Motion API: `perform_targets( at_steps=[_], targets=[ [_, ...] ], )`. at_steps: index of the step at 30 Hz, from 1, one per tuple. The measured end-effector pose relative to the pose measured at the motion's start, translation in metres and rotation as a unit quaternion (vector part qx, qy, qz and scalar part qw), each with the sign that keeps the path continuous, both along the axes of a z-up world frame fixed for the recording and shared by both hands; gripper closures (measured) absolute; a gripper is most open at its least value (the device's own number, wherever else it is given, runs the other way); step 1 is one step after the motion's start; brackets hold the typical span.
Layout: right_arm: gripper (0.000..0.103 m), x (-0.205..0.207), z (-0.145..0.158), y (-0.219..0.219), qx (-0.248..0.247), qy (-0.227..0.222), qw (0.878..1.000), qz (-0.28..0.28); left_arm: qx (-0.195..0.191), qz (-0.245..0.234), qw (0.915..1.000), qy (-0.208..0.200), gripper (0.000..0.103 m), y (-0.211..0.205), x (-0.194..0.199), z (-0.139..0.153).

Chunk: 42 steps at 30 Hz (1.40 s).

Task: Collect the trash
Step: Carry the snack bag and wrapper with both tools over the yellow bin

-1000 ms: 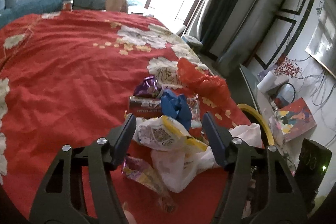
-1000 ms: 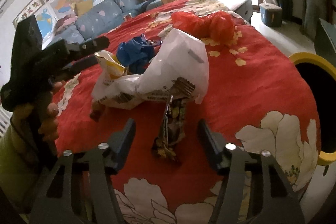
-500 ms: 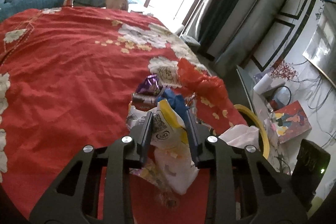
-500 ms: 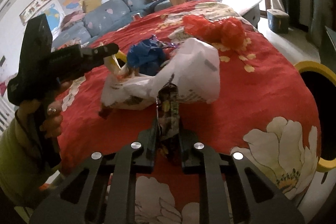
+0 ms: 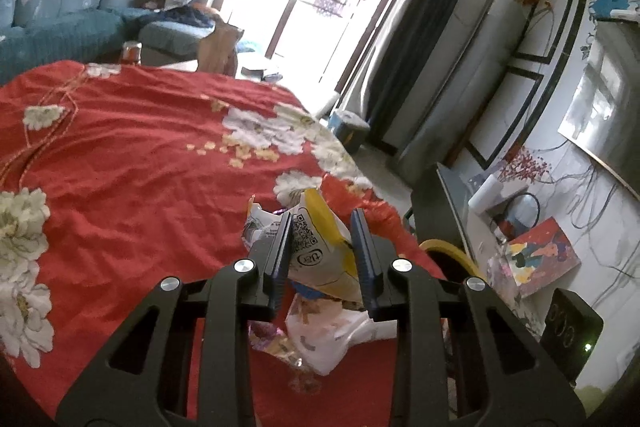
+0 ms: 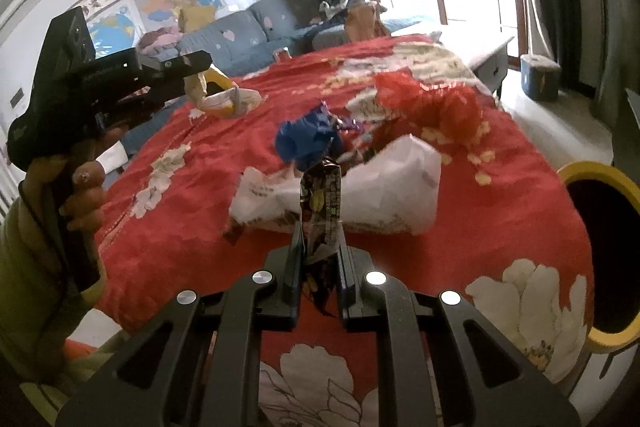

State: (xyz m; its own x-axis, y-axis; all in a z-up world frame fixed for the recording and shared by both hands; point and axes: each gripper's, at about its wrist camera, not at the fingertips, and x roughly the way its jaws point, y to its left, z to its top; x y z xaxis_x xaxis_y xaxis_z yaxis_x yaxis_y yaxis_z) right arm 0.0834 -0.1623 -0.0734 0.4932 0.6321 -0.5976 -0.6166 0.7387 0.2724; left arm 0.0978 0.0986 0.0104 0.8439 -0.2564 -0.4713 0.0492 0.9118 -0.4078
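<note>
Red bedspread (image 6: 520, 195), yellow-rimmed bin (image 6: 592, 175) alongside.

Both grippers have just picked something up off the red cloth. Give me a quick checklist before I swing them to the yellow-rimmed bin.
1. Left gripper clamped on the yellow-and-white wrapper: ok.
2. Right gripper clamped on the dark snack wrapper: ok.
3. Dark wrapper clear of the white bag: cannot tell.
4. Yellow-rimmed bin mouth open and beside the table: ok.
5. Table cleared: not ok; blue glove, red bag and white bag remain.
</note>
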Motion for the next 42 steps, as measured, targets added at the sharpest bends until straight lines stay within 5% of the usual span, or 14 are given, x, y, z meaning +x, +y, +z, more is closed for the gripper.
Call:
perform_targets(
  at_steps=[20,42],
  targets=[
    [0.09,0.007,0.034,-0.041,0.044,-0.039,0.996,-0.062,0.017,-0.052,0.9978,-0.039,0.081,-0.051,-0.011,0.026],
    [0.09,0.036,0.043,-0.12,0.083,-0.046,0.981,-0.169,0.024,-0.111,0.9929,-0.034,0.081,-0.114,0.007,0.022]
  ],
)
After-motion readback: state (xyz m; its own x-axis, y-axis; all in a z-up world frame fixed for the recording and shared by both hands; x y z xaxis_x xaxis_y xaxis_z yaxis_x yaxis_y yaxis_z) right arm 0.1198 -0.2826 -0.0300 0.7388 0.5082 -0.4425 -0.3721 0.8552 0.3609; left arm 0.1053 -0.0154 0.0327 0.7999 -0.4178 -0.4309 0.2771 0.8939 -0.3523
